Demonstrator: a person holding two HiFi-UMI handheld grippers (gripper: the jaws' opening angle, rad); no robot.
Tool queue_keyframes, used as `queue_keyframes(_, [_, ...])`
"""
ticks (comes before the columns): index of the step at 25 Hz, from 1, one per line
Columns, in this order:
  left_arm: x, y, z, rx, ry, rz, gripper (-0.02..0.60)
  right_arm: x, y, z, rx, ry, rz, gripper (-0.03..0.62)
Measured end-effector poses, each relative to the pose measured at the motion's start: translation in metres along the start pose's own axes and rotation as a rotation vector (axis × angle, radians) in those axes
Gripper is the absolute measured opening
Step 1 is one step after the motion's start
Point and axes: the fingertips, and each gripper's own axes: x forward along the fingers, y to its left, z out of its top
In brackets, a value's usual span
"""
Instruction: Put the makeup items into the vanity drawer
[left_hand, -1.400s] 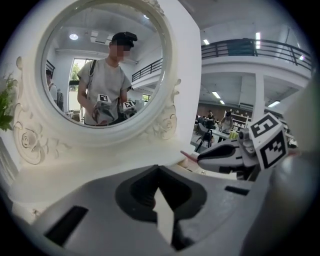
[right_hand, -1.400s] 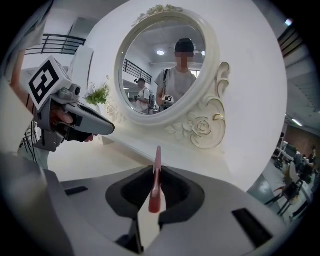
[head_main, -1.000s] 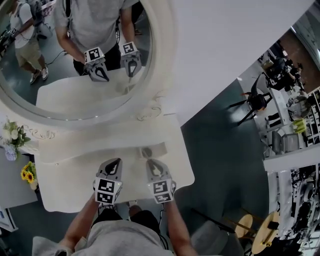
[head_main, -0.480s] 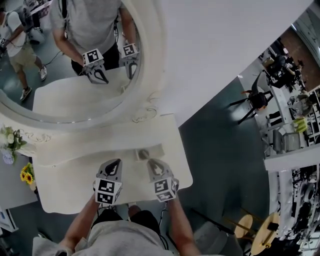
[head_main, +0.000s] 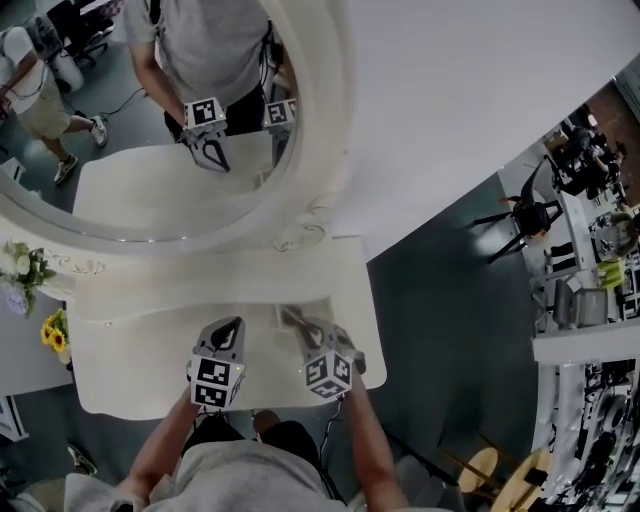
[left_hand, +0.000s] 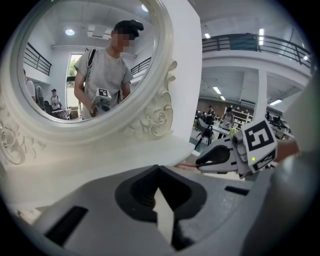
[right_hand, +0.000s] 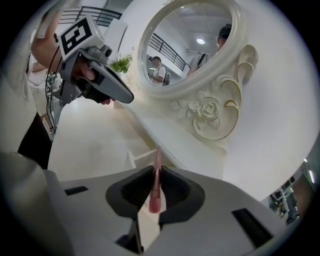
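My right gripper (head_main: 297, 322) is shut on a thin pink makeup stick (right_hand: 156, 186), which pokes forward out of the jaws. Its tip hangs just over a small open white drawer (right_hand: 131, 159) on the vanity top (head_main: 140, 360); in the head view the gripper covers most of that drawer. The left gripper view shows the right gripper (left_hand: 202, 161) low over the table's right side, with the pink stick (left_hand: 186, 164) in front of it. My left gripper (head_main: 226, 334) hovers over the table to the left, jaws together with nothing between them. It also shows at the upper left of the right gripper view (right_hand: 125, 97).
A large oval mirror (head_main: 150, 120) with a carved white frame stands behind the table and reflects me and both grippers. Flowers (head_main: 22, 268) and a yellow bunch (head_main: 50, 335) sit at the left. The table's right edge (head_main: 372, 345) drops to dark floor.
My right gripper has sunk toward the small drawer and rolled, with the pink stick still in it. It now covers the round item seen in the drawer earlier. My left gripper has hardly moved.
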Motion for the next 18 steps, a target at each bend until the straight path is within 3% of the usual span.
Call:
queue_keyframes(11, [0.008,0.009,-0.002,-0.025,0.016,0.036,0.0,0.016,-0.008,0.002,-0.002,-0.01,0.02,0.061])
queue_keyframes(15, [0.01,0.011,-0.004,-0.032,0.022,0.036,0.0,0.018,-0.015,0.006,0.071,-0.036,-0.007,0.068])
queue_keyframes(18, [0.011,0.013,-0.004,-0.027,0.027,0.041,0.0,0.019,-0.016,0.009,0.139,-0.057,0.009,0.181])
